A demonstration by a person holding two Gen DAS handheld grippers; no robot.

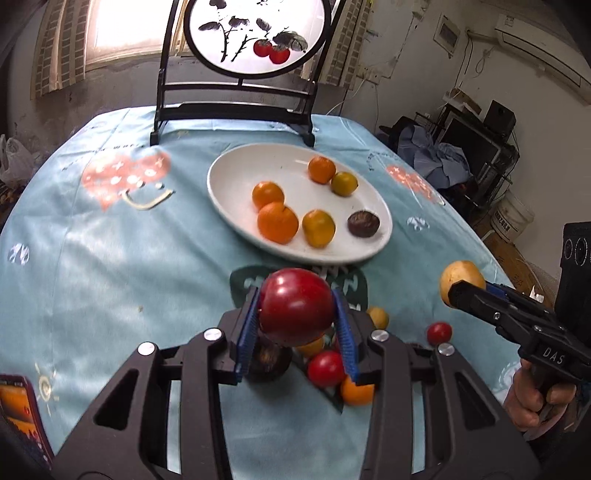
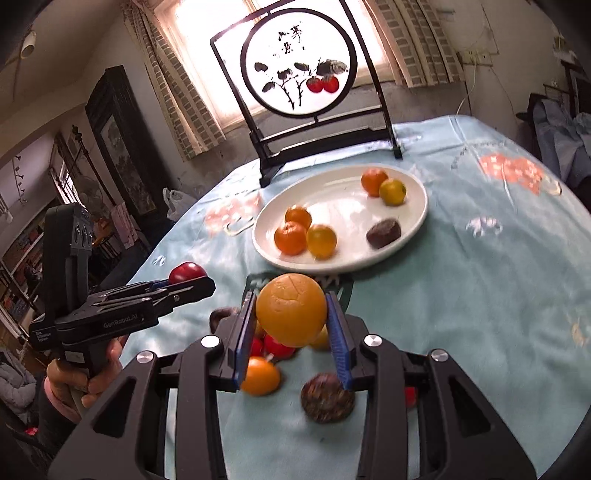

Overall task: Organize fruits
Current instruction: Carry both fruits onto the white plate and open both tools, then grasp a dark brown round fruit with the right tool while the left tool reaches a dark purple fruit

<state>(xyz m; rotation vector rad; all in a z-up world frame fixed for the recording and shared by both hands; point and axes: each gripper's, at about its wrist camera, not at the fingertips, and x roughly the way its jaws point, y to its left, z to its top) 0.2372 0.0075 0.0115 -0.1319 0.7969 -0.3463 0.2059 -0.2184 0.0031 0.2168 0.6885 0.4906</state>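
Note:
My left gripper point(image 1: 297, 314) is shut on a red apple point(image 1: 295, 304) and holds it above the table, short of the white plate point(image 1: 236, 162). My right gripper point(image 2: 291, 317) is shut on a large orange point(image 2: 291, 308), also raised in front of the plate point(image 2: 340, 206). The plate holds several small oranges point(image 1: 277, 221) and a dark brown fruit point(image 1: 364, 223). Loose fruit lies under the grippers: red tomatoes point(image 1: 325, 367), small oranges point(image 2: 260, 376) and a dark fruit point(image 2: 327, 397). Each gripper shows in the other's view: the right gripper point(image 1: 456, 291), the left gripper point(image 2: 195, 282).
A black-framed round painted screen point(image 1: 255, 33) stands behind the plate at the table's far edge. The table has a light blue cloth point(image 1: 110, 240). A phone point(image 1: 22, 413) lies at the near left. Furniture and clutter stand beyond the table's right edge.

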